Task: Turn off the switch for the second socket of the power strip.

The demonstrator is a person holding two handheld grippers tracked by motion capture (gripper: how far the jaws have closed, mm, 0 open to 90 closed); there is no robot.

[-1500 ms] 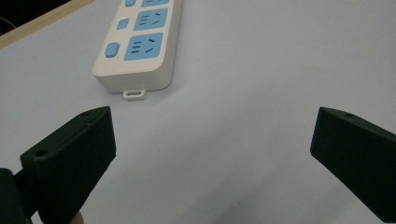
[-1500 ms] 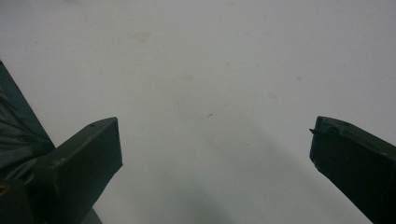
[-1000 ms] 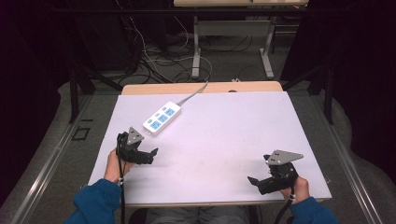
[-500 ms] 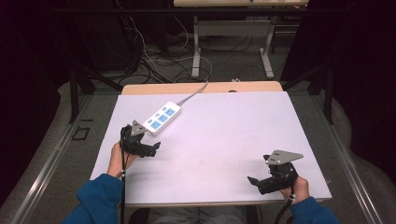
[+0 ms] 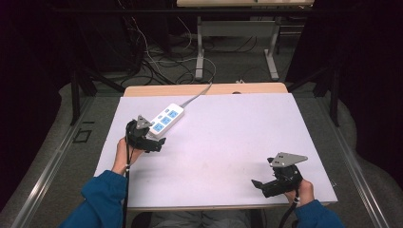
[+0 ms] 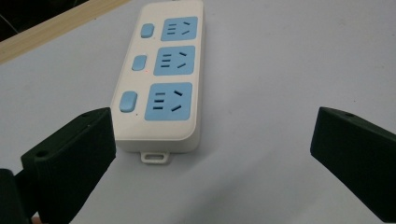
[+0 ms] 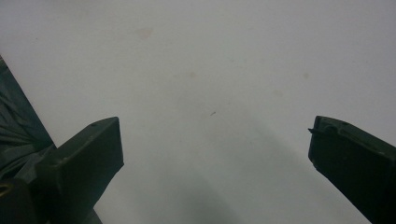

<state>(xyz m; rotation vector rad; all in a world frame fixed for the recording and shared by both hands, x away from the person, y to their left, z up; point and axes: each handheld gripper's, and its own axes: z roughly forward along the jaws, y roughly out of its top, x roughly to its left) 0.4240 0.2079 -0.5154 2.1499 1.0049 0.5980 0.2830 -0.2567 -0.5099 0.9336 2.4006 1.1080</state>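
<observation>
A: Where is our left gripper (image 5: 154, 141)?

B: We hold it at about 9 o'clock on the table (image 5: 228, 142). Its jaws are spread wide, with nothing between them but bare table.

A: And the power strip (image 5: 165, 119)?

B: It lies flat at about 10 o'clock on the table, just past our left gripper. In the left gripper view the strip (image 6: 161, 81) sits ahead of the jaws, toward 11 o'clock, close to the left jaw. We cannot tell if they touch. It is white, with three blue sockets and three small blue buttons. Its cord (image 5: 196, 94) runs off toward the far edge of the table.

A: What about our right gripper (image 5: 263, 184)?

B: It is down at about 5 o'clock, near the edge by us, well apart from the strip. Its jaws are spread wide too, over bare table (image 7: 210, 70). They hold nothing.
</observation>
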